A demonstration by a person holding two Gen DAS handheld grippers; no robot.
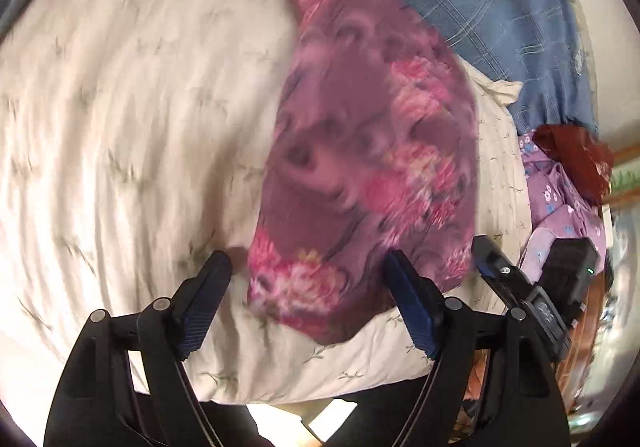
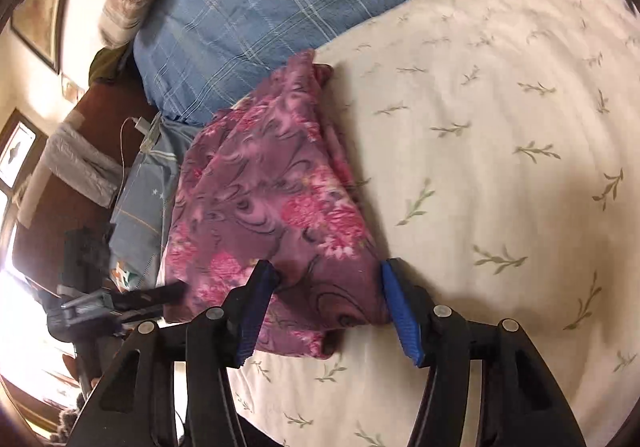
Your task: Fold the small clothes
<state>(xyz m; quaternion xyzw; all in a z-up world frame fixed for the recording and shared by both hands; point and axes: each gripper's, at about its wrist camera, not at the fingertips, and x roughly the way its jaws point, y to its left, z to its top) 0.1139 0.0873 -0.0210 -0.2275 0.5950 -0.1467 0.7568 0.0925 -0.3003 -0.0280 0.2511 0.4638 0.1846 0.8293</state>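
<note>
Now hovering with both left gripper [image 1: 306, 279] and right gripper [image 2: 326, 279] released above folded purple floral garment [image 2: 272, 207], lying on cream leaf-print bedsheet [image 2: 500, 167], risking snagging and unfolding it.

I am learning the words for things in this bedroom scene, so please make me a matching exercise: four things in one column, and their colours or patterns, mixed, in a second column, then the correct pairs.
Things:
1. folded garment
2. bed cover
3. pillow
4. gripper pads

Colours or patterns:
A. blue with pale check lines
B. cream with small green sprigs
C. plain dark blue, ribbed
D. purple with pink flowers

Right pairs: 1-D, 2-B, 3-A, 4-C
</note>
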